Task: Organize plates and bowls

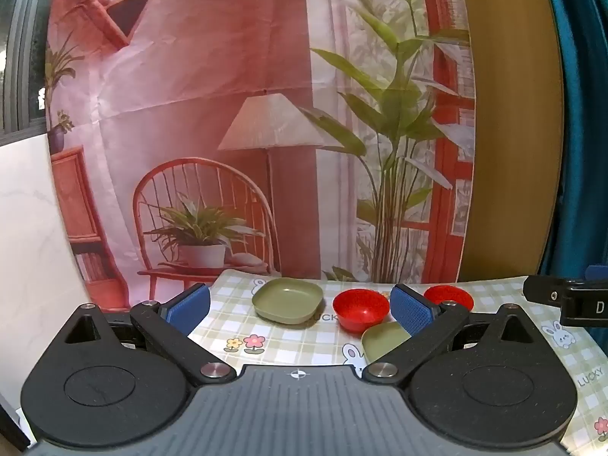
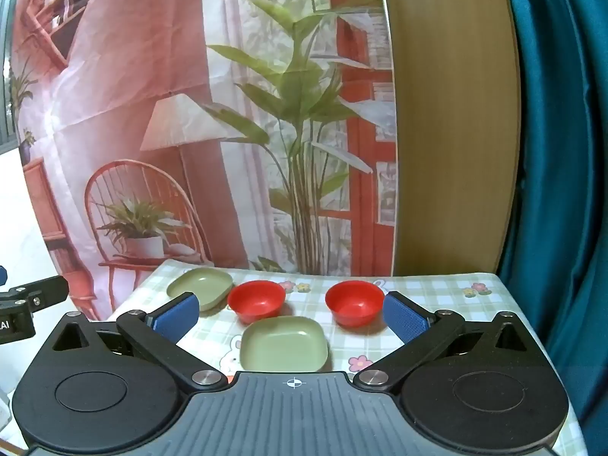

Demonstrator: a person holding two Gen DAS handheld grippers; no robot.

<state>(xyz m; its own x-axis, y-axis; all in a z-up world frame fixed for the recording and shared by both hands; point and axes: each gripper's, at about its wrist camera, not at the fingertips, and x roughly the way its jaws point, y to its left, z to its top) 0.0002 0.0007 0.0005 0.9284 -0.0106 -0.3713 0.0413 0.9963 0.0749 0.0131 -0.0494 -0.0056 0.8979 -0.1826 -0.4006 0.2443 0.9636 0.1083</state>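
Plates and bowls all sit on the checked tablecloth [image 2: 437, 285], four pcs, none stacked. Nearest to the right gripper [image 2: 290, 313] is the near green plate [image 2: 284, 344], a square one with round corners, lying flat just in front of the gripper body and between its two blue pads. Both jaws of this gripper are spread wide, nothing between the pads, nothing touched.

Behind this plate stand two red bowls, upright – the left red bowl [image 2: 256, 300] and the right red bowl [image 2: 354, 302], apart from each other, the right one just beside the right blue pad in the picture. Further back on the left is the far green plate [image 2: 201, 287], close to the table's back edge and near the left red bowl.

In the left wrist view the left gripper [image 1: 300, 304] hangs over the left part of the table, jaws also fully spread and empty – the far green plate and one red bowl show in the gap between its pads, well ahead of them.

Behind the table hangs a printed backdrop [image 2: 152, 114] w/ chair, lamp and plants, and at right a blue curtain [image 2: 562, 152]
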